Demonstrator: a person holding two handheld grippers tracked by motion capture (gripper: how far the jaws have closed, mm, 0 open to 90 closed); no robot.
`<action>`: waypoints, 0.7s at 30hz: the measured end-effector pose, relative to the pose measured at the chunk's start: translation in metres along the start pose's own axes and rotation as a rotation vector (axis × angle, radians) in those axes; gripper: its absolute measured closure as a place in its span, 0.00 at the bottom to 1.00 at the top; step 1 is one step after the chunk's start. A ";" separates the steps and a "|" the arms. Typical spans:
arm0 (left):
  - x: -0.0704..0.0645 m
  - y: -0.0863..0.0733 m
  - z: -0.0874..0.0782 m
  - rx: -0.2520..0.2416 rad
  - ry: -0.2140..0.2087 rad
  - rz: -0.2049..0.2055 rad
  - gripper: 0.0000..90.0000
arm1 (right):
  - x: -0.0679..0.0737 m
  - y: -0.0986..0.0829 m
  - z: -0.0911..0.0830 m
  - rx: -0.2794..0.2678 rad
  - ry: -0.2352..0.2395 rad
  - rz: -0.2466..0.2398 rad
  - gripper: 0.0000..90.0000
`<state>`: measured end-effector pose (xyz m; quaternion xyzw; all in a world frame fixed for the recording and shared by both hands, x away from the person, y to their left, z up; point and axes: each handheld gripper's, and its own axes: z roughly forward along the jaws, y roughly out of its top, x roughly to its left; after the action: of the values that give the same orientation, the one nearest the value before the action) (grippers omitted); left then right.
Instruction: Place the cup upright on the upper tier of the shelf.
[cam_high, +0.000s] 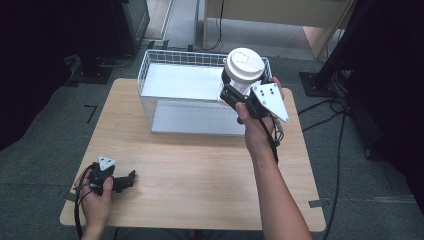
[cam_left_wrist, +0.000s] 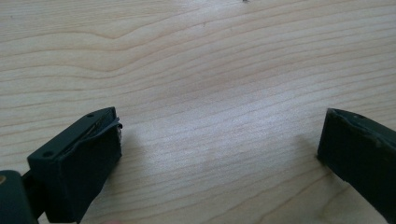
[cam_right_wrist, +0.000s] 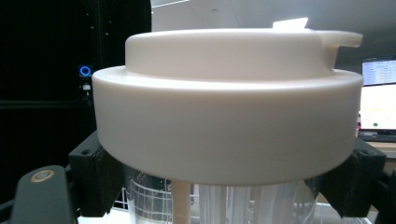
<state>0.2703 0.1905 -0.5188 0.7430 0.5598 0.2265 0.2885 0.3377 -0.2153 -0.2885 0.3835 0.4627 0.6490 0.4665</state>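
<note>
While our left gripper (cam_high: 131, 178) lies low at the near left corner of the bench (cam_high: 200, 165), its jaws spread wide over bare wood with nothing between them, our right gripper (cam_high: 234, 94) is raised at the far right, above the right end of the wire basket (cam_high: 150, 90). Its jaws are clamped on a clear cup (cam_high: 243, 75) just under the white lid (cam_high: 245, 65), one jaw on each side of the cup's body. We see the cup held upright in the air, lid on top, over the basket's right edge and not touching it. In the right gripper view the lid (cam_right_wrist: 224, 116) looms close, with the clear wall (cam_right_wrist: 219, 203) below it and the basket mesh visible through that wall. The basket stands at the far middle of the bench, with a white floor.
</note>
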 end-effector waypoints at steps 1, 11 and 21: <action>0.000 0.000 0.000 0.000 0.000 0.000 0.00 | 0.001 -0.001 0.006 0.003 -0.002 -0.006 0.17; 0.000 0.000 0.000 -0.001 -0.001 -0.001 0.00 | 0.003 -0.008 0.048 0.045 -0.025 -0.023 0.17; 0.000 0.000 0.000 -0.002 0.000 -0.002 0.00 | 0.004 -0.026 0.075 0.083 -0.056 -0.033 0.17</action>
<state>0.2704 0.1904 -0.5189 0.7422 0.5603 0.2267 0.2895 0.4126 -0.1899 -0.2921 0.4129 0.4823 0.6103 0.4737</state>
